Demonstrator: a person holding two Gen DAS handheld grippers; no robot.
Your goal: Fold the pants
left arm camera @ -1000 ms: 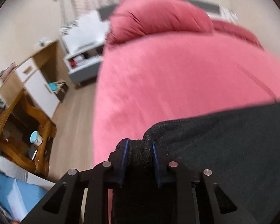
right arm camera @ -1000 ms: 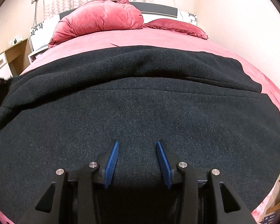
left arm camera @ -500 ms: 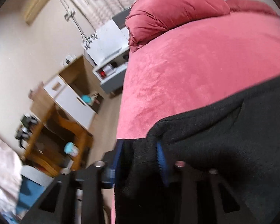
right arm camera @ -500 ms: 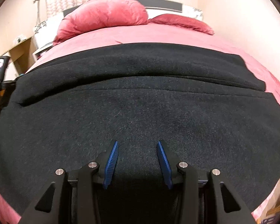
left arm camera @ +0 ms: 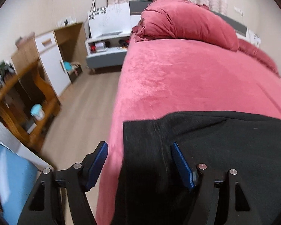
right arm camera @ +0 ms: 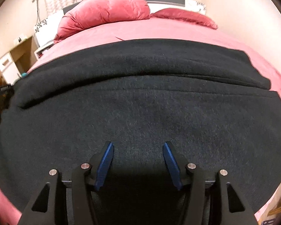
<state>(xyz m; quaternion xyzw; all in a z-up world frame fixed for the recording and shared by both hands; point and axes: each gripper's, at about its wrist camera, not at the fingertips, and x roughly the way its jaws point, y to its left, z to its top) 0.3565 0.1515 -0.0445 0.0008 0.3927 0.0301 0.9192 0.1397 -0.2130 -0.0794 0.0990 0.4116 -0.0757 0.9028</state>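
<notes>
Black pants (left arm camera: 224, 150) lie folded across the near end of a pink bed (left arm camera: 178, 75). In the left wrist view their left corner hangs over the bed's edge between the fingers of my left gripper (left arm camera: 139, 146). Its jaws are opening: the left pad (left arm camera: 99, 163) stands clear of the cloth and the right pad (left arm camera: 181, 166) sits beside it. In the right wrist view the pants (right arm camera: 140, 97) fill the middle, one layer lying over another. My right gripper (right arm camera: 138, 145) hovers low over the near edge with its jaws opening and nothing pinched.
A bundled pink duvet (left arm camera: 178, 24) and a pillow (right arm camera: 185, 16) lie at the head of the bed. Left of the bed are a wood floor (left arm camera: 80, 112), a white nightstand (left arm camera: 106, 50), a white cabinet (left arm camera: 52, 61) and a wooden desk (left arm camera: 24, 93).
My left gripper, shut on the pants' corner a second ago, has spread its jaws and let the cloth go. The right gripper's jaws have widened a little over the pants.
</notes>
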